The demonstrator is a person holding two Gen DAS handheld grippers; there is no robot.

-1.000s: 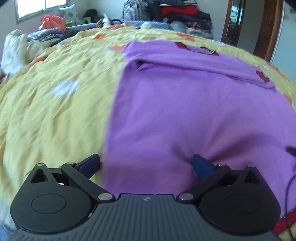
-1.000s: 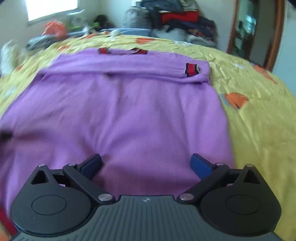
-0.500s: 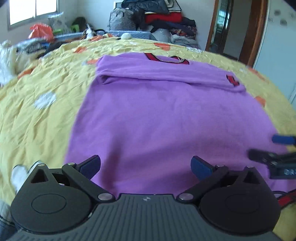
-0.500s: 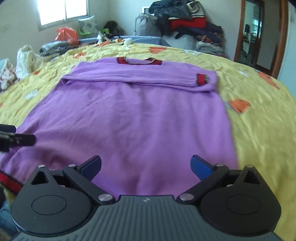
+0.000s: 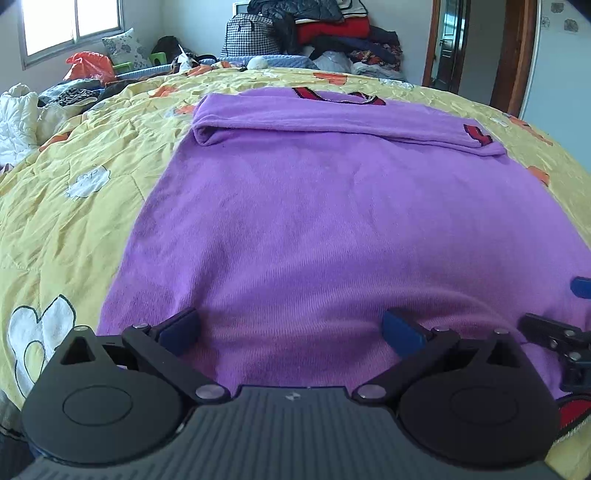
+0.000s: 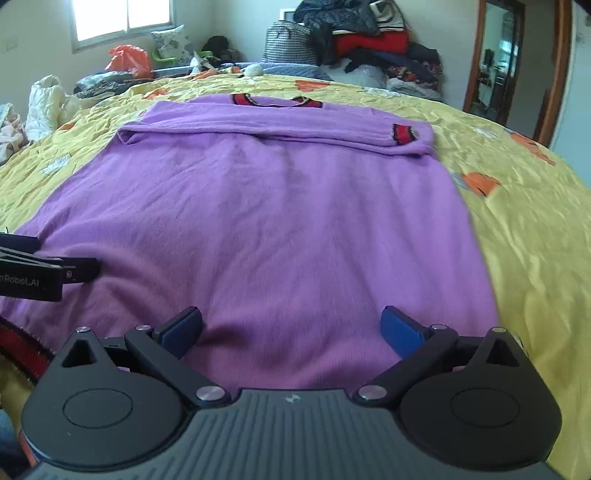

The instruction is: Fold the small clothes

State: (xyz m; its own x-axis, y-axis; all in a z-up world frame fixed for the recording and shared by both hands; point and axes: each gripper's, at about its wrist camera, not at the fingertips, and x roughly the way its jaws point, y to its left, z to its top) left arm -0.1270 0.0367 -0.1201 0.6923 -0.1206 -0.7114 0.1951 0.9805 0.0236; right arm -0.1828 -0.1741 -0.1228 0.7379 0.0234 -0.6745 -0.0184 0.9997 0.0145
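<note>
A purple sweater (image 5: pixel 332 206) with red and black trim lies flat on the yellow bedspread, sleeves folded across its chest near the collar (image 5: pixel 338 96). It also shows in the right wrist view (image 6: pixel 280 206). My left gripper (image 5: pixel 291 330) is open, just above the sweater's near hem on its left side. My right gripper (image 6: pixel 291 328) is open, above the near hem on its right side. Each gripper shows at the edge of the other's view: the right one (image 5: pixel 565 332) and the left one (image 6: pixel 44 273). The red hem band (image 6: pixel 18 347) shows at the near edge.
The yellow floral bedspread (image 5: pixel 70 221) covers the whole bed. Piles of clothes and a checked bag (image 5: pixel 251 33) sit at the far end. White bedding (image 5: pixel 18 122) and an orange bag (image 5: pixel 88 66) lie at the far left. A doorway (image 5: pixel 447 40) stands at the right.
Both grippers have pulled back toward the sweater's near hem and risen, so more of the sweater shows. Both stay open and empty.
</note>
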